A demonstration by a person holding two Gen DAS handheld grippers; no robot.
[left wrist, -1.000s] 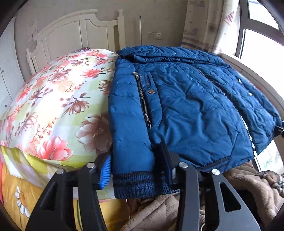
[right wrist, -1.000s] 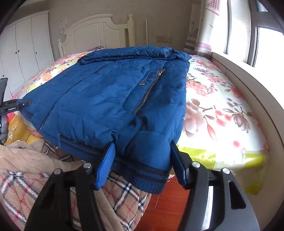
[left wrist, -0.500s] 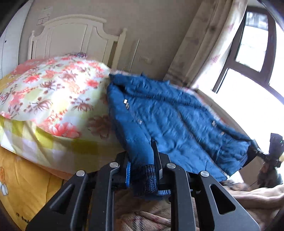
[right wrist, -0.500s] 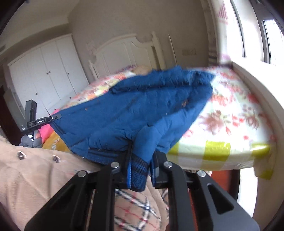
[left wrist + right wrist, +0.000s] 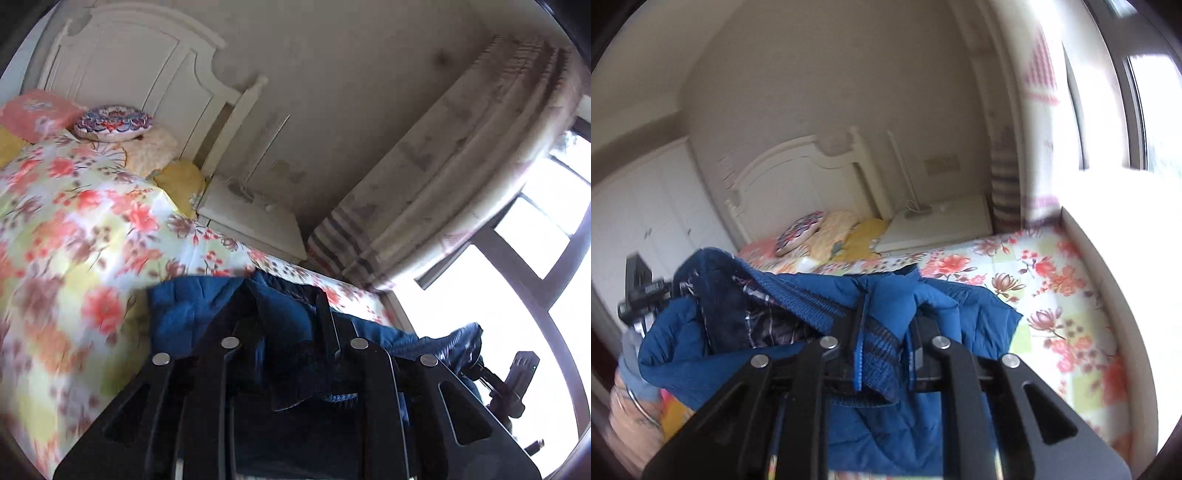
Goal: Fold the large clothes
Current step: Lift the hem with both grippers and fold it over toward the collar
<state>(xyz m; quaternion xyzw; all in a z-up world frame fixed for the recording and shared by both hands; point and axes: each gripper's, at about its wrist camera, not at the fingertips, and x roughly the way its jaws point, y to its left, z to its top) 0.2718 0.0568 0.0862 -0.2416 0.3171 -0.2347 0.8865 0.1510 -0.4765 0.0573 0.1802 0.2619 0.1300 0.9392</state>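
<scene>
A blue quilted jacket (image 5: 184, 314) with a dark ribbed hem is lifted off the floral bed. My left gripper (image 5: 288, 325) is shut on one corner of its hem, which bunches between the fingers. My right gripper (image 5: 886, 332) is shut on the other hem corner (image 5: 882, 350). In the right wrist view the jacket (image 5: 701, 350) hangs folded over itself, its plaid lining (image 5: 768, 321) and dark collar showing. The rest of the jacket is hidden below both grippers.
The bed has a floral cover (image 5: 74, 240) (image 5: 1052, 295), pillows (image 5: 110, 122) by the white headboard (image 5: 798, 166), and a white nightstand (image 5: 251, 218). A curtain (image 5: 443, 166) and bright window lie to the right. A white wardrobe (image 5: 646, 203) stands left.
Both grippers closed on the hem corners, then rose and moved toward the headboard, carrying the jacket's lower edge up and over. The cameras now look higher into the room.
</scene>
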